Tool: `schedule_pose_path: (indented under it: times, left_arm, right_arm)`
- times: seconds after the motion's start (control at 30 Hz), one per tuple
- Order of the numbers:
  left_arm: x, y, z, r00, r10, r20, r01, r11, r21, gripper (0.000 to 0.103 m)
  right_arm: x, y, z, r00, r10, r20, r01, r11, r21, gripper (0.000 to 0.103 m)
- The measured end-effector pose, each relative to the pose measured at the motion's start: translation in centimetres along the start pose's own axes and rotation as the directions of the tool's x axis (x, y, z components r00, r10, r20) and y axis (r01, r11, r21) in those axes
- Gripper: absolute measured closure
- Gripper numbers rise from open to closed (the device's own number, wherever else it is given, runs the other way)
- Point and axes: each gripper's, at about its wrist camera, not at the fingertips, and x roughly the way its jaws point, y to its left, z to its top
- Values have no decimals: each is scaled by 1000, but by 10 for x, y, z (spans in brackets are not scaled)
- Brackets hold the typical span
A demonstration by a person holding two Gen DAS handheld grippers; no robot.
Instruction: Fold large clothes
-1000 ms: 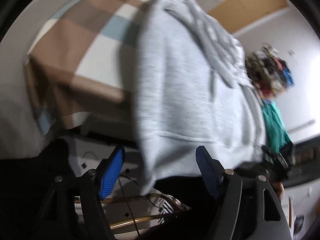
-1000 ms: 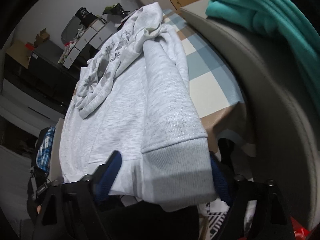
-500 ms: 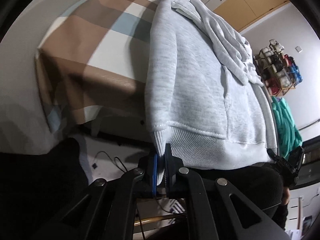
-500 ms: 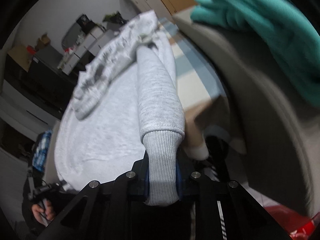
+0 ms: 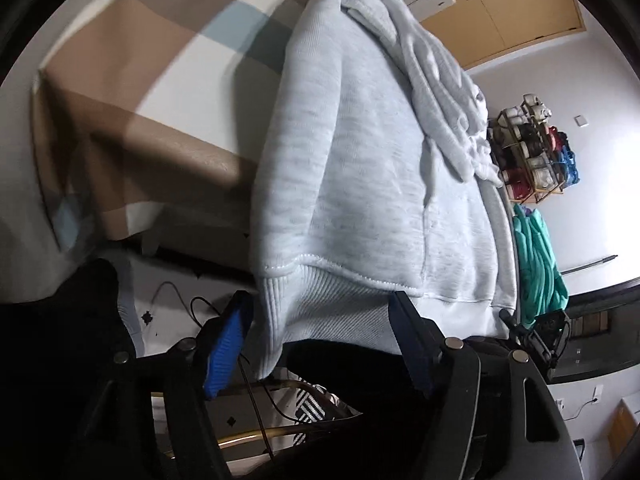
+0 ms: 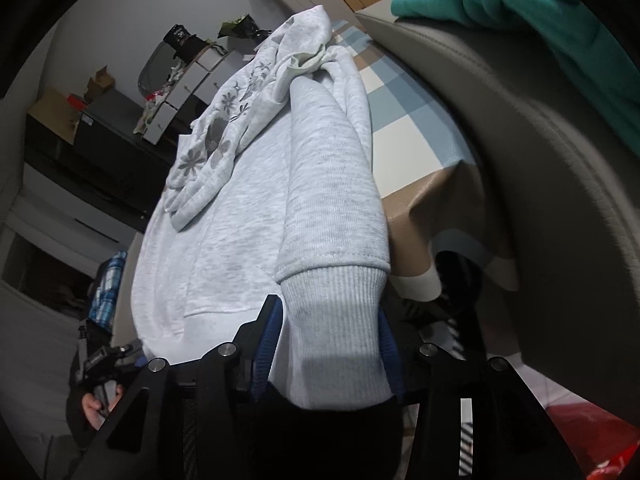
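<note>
We held our left tongs point(image 5: 320, 340) wide astride the ribbed hem of the grey hoodie point(image 5: 360, 168) overhanging the checked bench point(image 5: 132, 92), our right tongs point(image 6: 330, 344) narrower about its sleeve cuff point(image 6: 336, 312), whose view alone showed the flowered hood point(image 6: 224, 136), teal clothes point(image 6: 540, 12) alongside.

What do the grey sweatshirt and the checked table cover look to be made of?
The sweatshirt looks like soft heathered knit fleece, matte, with ribbed cuff and hem. The table cover looks like smooth wipeable vinyl or oilcloth: a faint sheen and stiff folds at the corner, though I can't be sure.
</note>
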Motion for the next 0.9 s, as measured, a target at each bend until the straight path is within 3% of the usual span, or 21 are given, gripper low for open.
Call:
schedule_pose_path:
  times: [0.07, 0.1, 0.13, 0.17, 0.27, 0.43, 0.6, 0.73, 0.9]
  left_arm:
    - [7, -2, 0, 1000, -11, -19, 11, 1000, 4, 38]
    - [10, 0, -2, 999, -23, -34, 23, 1000, 2, 49]
    - [10, -2, -4, 998, -41, -54, 41, 999, -1, 65]
    - [11, -2, -3, 997, -42, -65, 42, 999, -1, 101]
    - [0, 0, -7, 998, -37, -48, 38, 999, 7, 103]
    - [-19, -8, -20, 999, -33, -36, 35, 998, 58, 103]
    - [-40, -19, -24, 993, -100, -56, 105, 990, 95, 103]
    - [-59, -39, -6, 982, -184, -43, 188, 975, 119, 103]
    - [-71, -80, 31, 983, -181, 8, 176, 963, 204, 103]
  right_arm:
    - [5, -1, 1, 1000, 7, -2, -7, 1000, 11, 56]
    - [7, -1, 1, 1000, 13, -3, -13, 1000, 13, 57]
    - [9, -2, 1, 1000, 10, -2, -10, 1000, 21, 62]
    - [8, -4, 1, 1000, 16, -1, -16, 1000, 27, 76]
    - [0, 2, -2, 999, 41, 31, -41, 999, -2, 83]
    - [-16, 7, -6, 998, 33, 55, -33, 999, -10, 86]
    - [-25, 10, -11, 998, 37, 60, -37, 999, -12, 86]
    - [-31, 16, 4, 991, 107, 81, -109, 994, 18, 86]
    - [-41, 52, 38, 978, 171, 121, -166, 985, -47, 86]
